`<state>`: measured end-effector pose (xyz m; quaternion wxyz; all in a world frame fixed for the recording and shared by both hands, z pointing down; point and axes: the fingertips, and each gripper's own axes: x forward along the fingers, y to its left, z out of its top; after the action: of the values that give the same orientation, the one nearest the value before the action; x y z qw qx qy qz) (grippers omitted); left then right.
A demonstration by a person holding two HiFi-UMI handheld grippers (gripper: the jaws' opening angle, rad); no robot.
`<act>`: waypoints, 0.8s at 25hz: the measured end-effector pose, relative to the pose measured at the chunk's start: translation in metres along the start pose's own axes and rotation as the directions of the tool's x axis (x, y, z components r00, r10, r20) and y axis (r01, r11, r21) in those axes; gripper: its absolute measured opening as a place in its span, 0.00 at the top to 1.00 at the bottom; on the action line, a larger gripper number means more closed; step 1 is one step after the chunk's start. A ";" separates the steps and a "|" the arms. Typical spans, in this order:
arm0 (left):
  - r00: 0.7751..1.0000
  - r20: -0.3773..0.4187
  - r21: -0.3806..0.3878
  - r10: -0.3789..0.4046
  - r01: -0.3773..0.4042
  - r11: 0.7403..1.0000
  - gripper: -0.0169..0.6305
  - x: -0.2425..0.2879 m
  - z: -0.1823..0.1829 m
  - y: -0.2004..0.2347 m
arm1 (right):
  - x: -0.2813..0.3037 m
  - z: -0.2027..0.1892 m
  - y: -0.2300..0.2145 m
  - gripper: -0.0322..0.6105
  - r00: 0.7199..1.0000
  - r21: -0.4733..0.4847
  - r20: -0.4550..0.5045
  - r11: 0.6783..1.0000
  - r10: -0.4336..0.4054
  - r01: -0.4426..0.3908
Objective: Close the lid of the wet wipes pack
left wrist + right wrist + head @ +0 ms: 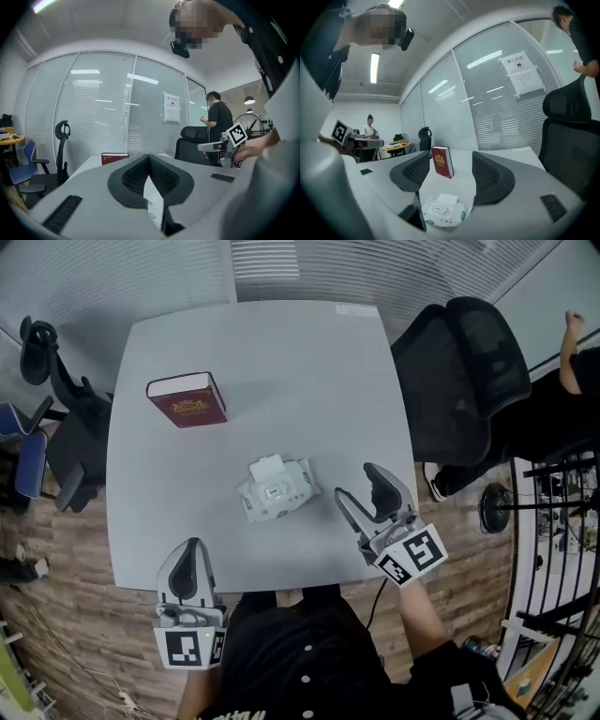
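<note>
1. Head view: the wet wipes pack lies near the middle of the grey table, somewhat toward the person. Its long axis runs about left to right, a little slanted. Its lid is open and folded toward the far edge. The print on the pack is too small to read. A red book with a gold emblem lies farther back on the left, well apart from the pack. The left tongs are at the near edge with jaws together. The right tongs are just right of the pack with jaws wide, touching nothing.

2. Left gripper view: the left tongs are pressed together and hold nothing. Below them shows a white corner of the pack with a green mark. A paper notice hangs on the glass wall; I cannot read its lines.

3. Right gripper view: the right tongs stand wide apart and empty. The pack lies low in front of them, green marks at its corners, lid raised on the side toward the book. The book's gold title is not readable.
</note>
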<state>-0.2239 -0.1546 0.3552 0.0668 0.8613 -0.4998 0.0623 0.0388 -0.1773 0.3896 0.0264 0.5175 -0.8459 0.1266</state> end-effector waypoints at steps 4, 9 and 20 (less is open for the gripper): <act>0.999 -0.047 -0.019 0.008 -0.009 1.000 0.96 -0.007 -0.019 -0.002 | 0.030 -0.028 -0.004 0.51 0.991 0.003 -0.093 0.996 0.094 -0.094; 0.996 -0.086 -0.045 0.006 -0.010 0.999 0.97 -0.014 -0.032 -0.011 | 0.073 -0.074 -0.007 0.51 0.953 0.083 -0.228 0.979 0.201 -0.186; 0.993 -0.110 -0.077 0.031 -0.040 0.996 0.96 -0.022 -0.045 -0.002 | 0.148 -0.183 -0.007 0.51 0.742 0.255 -0.552 0.924 0.381 -0.284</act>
<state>-0.2346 -0.1266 0.3957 0.1266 0.8443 -0.5128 0.0902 -0.0392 -0.2646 0.5934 0.2257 0.2927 -0.8611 0.3492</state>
